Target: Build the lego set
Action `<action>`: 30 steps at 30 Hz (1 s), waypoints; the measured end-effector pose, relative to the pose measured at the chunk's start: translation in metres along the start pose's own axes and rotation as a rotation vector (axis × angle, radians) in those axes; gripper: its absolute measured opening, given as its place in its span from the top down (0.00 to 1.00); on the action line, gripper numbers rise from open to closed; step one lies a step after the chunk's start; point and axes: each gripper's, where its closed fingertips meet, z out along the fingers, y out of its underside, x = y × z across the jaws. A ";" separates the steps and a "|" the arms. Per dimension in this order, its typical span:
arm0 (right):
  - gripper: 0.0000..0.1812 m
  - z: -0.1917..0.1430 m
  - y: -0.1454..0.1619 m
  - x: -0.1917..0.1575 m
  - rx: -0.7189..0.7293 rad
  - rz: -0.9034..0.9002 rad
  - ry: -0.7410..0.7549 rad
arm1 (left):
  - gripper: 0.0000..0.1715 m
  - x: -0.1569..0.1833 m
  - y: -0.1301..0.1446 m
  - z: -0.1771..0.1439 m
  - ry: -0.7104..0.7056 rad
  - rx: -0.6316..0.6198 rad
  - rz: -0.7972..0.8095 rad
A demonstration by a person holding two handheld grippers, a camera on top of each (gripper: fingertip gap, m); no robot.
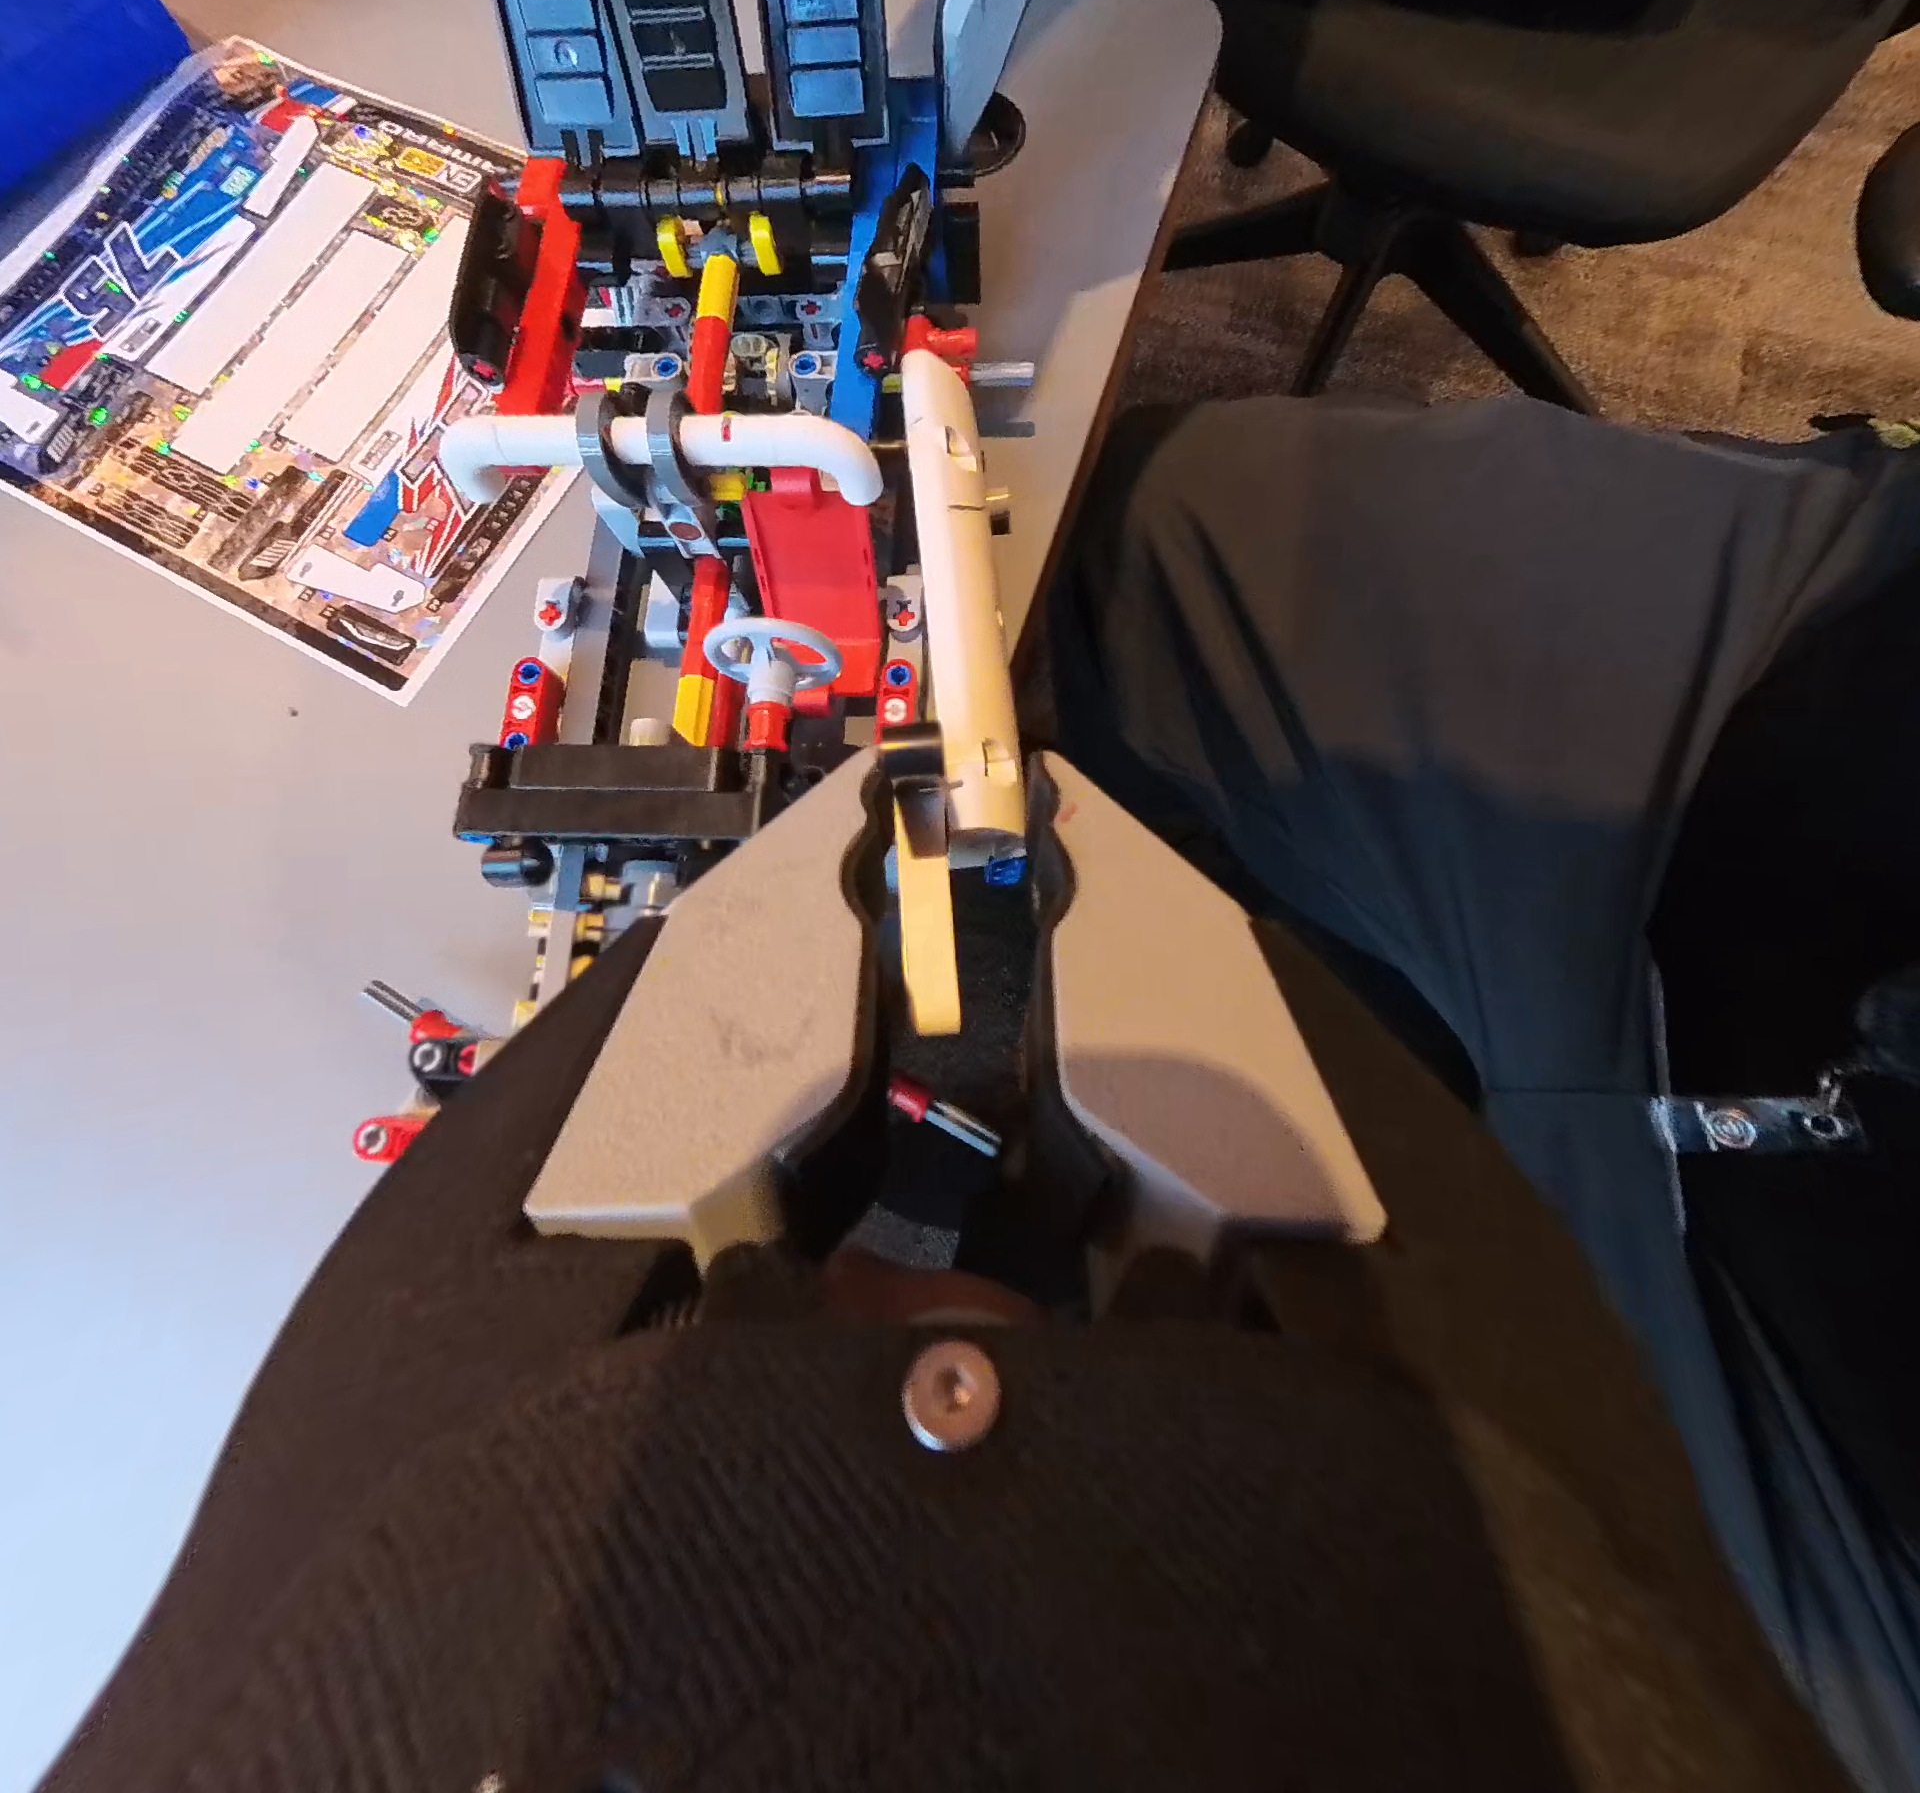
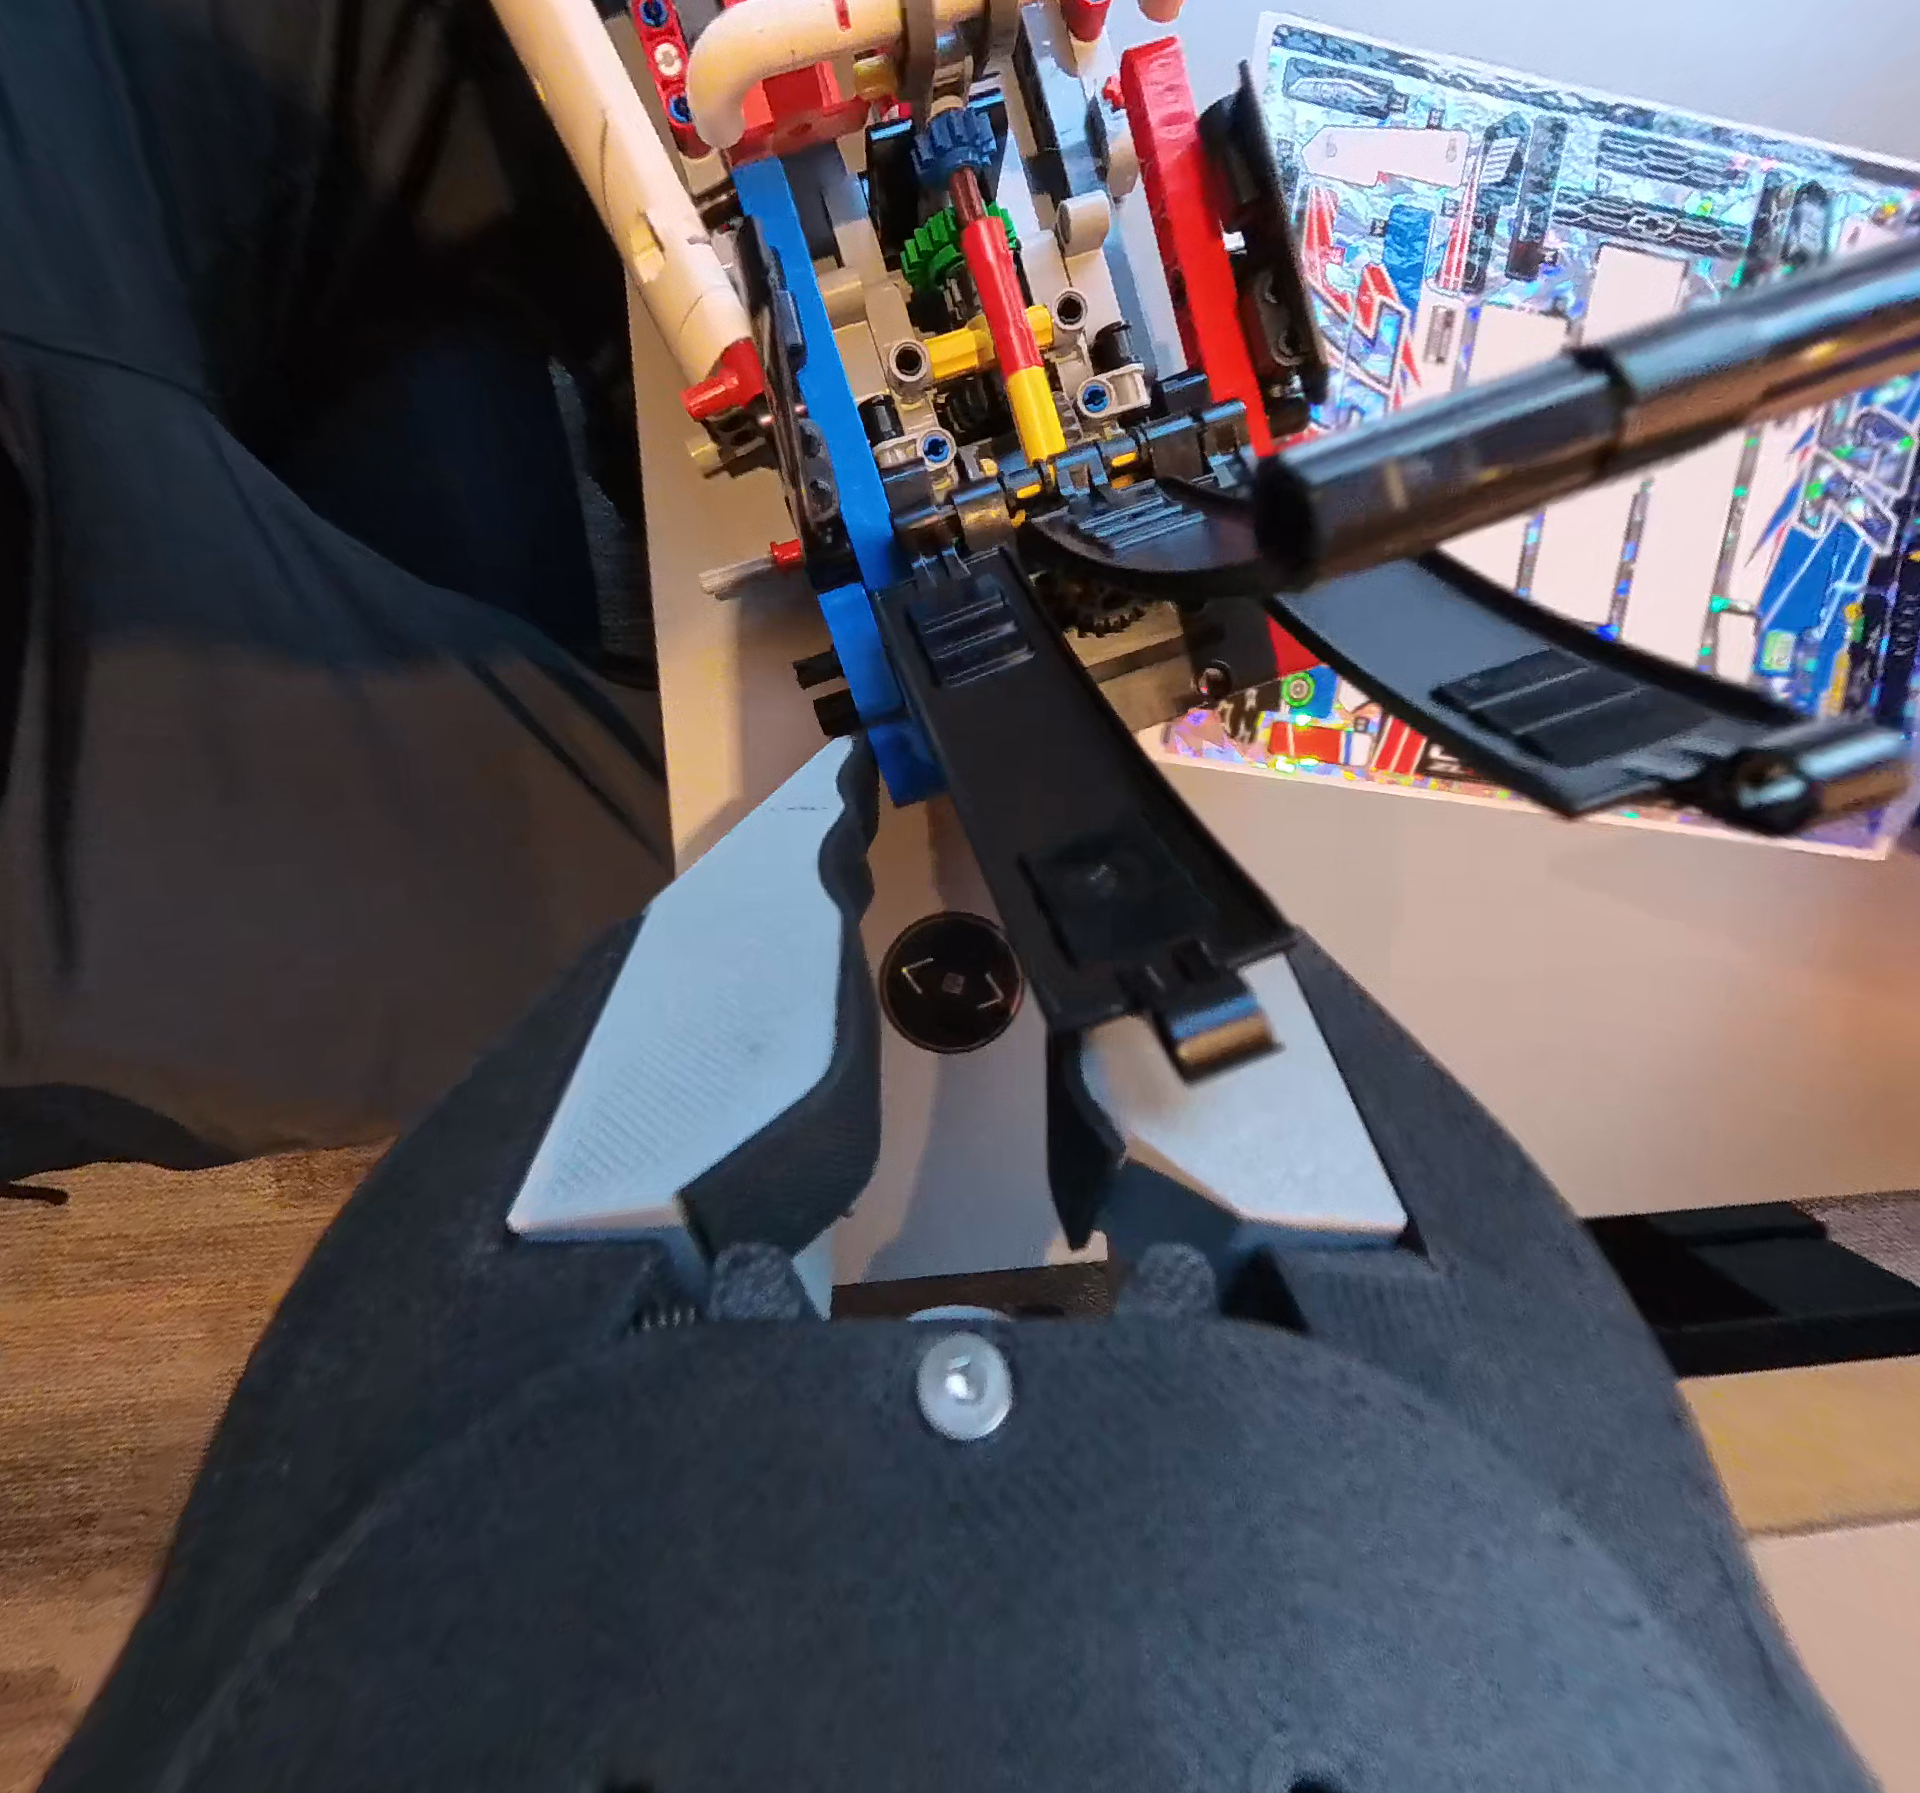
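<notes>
Here our left gripper (image 1: 951, 839) pinches the near end of the long white side bar (image 1: 961, 580) together with a cream lever piece (image 1: 925, 922) that runs back between its fingers. We judge it is holding that bar in line along the right flank of the lego chassis (image 1: 717, 517), likely so it can be pressed home.

Our right gripper (image 2: 961, 922) works from the opposite end. Its fingers stand apart, with the long black curved panel (image 2: 1081, 870) lying over the right finger and open table showing in the gap. We cannot tell whether it grips anything; it seems rather to steady the model from behind, and we count it as spread.

The chassis sits at the very edge of a pale grey table (image 1: 156, 860), near the person's dark-trousered lap (image 1: 1403, 704). A colourful sticker sheet (image 1: 239, 361) lies flat beside it, and a few loose red pins (image 1: 436, 1047) rest close by. Beyond the table we see a black office chair (image 1: 1558, 81) on brownish carpet.
</notes>
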 end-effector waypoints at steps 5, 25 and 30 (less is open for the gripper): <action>0.83 0.001 0.000 0.004 -0.002 -0.011 0.018 | 0.87 0.003 -0.001 0.004 0.008 -0.010 0.003; 0.83 0.002 -0.006 0.002 0.029 0.025 -0.073 | 0.88 -0.008 0.007 -0.002 -0.047 -0.166 0.069; 0.84 0.003 -0.008 0.003 0.033 0.025 -0.068 | 0.88 -0.010 0.007 -0.002 -0.042 -0.140 0.016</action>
